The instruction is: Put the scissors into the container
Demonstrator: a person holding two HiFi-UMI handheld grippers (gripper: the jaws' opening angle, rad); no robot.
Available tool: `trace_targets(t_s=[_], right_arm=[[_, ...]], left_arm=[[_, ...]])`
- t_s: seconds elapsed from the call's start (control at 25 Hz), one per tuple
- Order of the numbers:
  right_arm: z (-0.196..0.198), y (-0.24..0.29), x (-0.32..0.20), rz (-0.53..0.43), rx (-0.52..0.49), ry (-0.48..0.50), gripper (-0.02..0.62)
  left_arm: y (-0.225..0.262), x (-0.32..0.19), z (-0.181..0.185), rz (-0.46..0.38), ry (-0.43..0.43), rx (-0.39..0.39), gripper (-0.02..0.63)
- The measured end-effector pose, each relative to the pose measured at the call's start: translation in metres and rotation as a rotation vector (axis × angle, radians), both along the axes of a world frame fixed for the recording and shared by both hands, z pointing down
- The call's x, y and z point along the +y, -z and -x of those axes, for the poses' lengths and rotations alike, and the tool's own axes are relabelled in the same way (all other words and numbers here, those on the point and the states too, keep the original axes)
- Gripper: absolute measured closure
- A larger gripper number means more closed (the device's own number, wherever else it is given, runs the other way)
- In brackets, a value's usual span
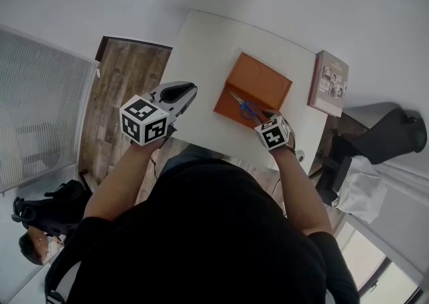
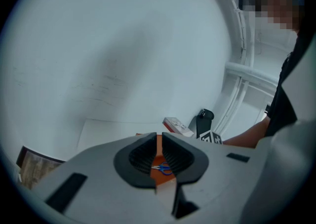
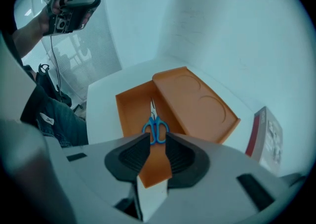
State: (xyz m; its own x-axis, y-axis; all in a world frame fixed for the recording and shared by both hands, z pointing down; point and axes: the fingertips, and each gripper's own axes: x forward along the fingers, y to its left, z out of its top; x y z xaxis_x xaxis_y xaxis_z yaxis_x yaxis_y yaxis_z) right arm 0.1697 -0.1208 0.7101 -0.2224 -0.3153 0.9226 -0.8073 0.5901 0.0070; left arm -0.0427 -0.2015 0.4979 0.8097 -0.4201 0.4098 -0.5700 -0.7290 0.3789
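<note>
The white worktop point(image 1: 201, 47) is carrying the orange container point(image 1: 263, 78), which is lying open with its lid folded flat beside the tray. The left gripper point(image 2: 158, 141) is hanging off to the side, well apart from the container, its fingers showing only a thin slit and gripping nothing. The right gripper point(image 3: 158, 140) is reaching over the tray's near end, its fingers point(image 3: 132, 156) closing on the blue handle loops of the scissors point(image 3: 155, 125). The scissors are sitting inside the tray's outline, low over its floor or on it; which is not showing. The step in hand is looking like the set-down. Doing it well is meaning keeping the scissors level, settling them flat before parting the fingers, then drawing straight back so neither loop is catching. Their long axis is running along the tray's length, parallel to the lid's fold. The blades are pointing away from the right gripper towards the far end, with the handles nearest it.
</note>
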Motion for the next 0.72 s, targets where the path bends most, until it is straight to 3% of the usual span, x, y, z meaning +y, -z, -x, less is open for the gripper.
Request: trace_targets(t_s=[0.72], right_arm=[[-0.037,0.082,0.028,-0.198,-0.075,-0.160,0.505]], left_arm=[[0.034,0.044,-0.018,-0.073,-0.043,0.005,0.568]])
